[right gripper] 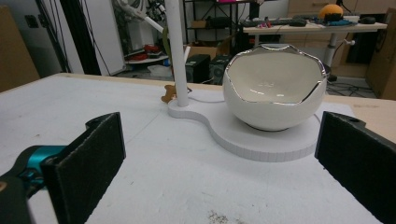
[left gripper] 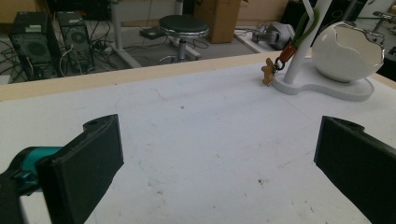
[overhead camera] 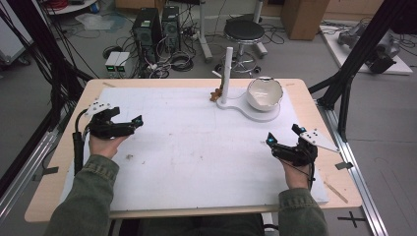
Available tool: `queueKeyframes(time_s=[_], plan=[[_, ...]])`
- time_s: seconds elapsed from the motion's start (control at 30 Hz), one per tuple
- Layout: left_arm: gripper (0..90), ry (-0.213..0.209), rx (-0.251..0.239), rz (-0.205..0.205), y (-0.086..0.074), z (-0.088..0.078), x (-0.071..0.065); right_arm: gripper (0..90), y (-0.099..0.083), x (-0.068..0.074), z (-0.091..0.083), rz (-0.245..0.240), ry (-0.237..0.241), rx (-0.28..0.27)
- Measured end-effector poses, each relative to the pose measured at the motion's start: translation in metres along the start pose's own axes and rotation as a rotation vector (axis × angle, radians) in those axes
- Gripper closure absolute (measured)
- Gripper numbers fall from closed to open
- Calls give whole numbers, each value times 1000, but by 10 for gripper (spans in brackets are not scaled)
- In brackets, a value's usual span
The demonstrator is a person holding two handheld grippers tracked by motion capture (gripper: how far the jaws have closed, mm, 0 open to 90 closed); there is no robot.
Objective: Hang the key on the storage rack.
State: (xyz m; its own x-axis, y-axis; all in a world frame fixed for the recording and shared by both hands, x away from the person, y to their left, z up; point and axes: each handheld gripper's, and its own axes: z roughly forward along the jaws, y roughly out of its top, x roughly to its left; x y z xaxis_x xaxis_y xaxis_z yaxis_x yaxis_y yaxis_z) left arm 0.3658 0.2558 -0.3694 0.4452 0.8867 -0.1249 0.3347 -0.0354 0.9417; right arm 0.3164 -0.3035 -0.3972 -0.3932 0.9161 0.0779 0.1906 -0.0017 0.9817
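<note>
The left hand-held gripper (overhead camera: pixel 129 121) sits at the left of the high view, resting low over the white counter (overhead camera: pixel 187 162) with its jaws spread wide and nothing between them. From there it would have to cross most of the counter towards the stand, and a fast sweep could clip the white post (overhead camera: pixel 228 73) and tip the whole light stand.

At the upper centre of the frame, a small brown gingerbread-figure keychain (overhead camera: pixel 215 94) hangs against the foot of the post on a green loop with an orange tab, seen more clearly in the left gripper view (left gripper: pixel 267 73). It is tiny, flat and free to swing, so jaws closing on it could likely push it aside or catch only the loop.

Just right of the post, on the same white base (overhead camera: pixel 255 115), stands a glossy white egg-shaped bowl (overhead camera: pixel 264 93) with a jagged silver rim. It looks smooth and breakable; a nudge could probably slide it off its base.

At the lower right, the right hand-held gripper (overhead camera: pixel 284 139) is likewise released, empty, pointing at the bowl.
</note>
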Motion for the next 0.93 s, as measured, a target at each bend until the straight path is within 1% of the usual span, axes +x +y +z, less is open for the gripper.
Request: queueKeyframes(time_s=[0.1,0.2,0.3,0.37,0.47,0.6,0.7,0.8,0.9,0.93], plan=[[16,17,-8,22,-4,-5,-1,7,0,0,0,4,-1,2],[16,42,-21,25,-9,-11,0,7,0,0,0,-1,-1,-2],[16,86,-35,37,-14,-16,2,7,0,1,0,3,1,3],[16,121,-53,40,-17,-20,3,7,0,1,0,3,2,2],[16,160,-86,23,-19,-27,5,7,0,0,0,2,3,2],[16,196,-122,20,-23,-37,9,7,-1,1,0,3,6,9],[16,213,-127,11,-29,-43,13,7,-1,2,1,-1,8,10],[16,217,-117,-3,-34,-47,18,7,-1,2,1,0,5,13],[16,218,-117,-19,-37,-50,21,7,-2,2,1,-1,6,12],[16,217,-117,-16,-38,-51,21,7,-2,2,2,-5,8,9]])
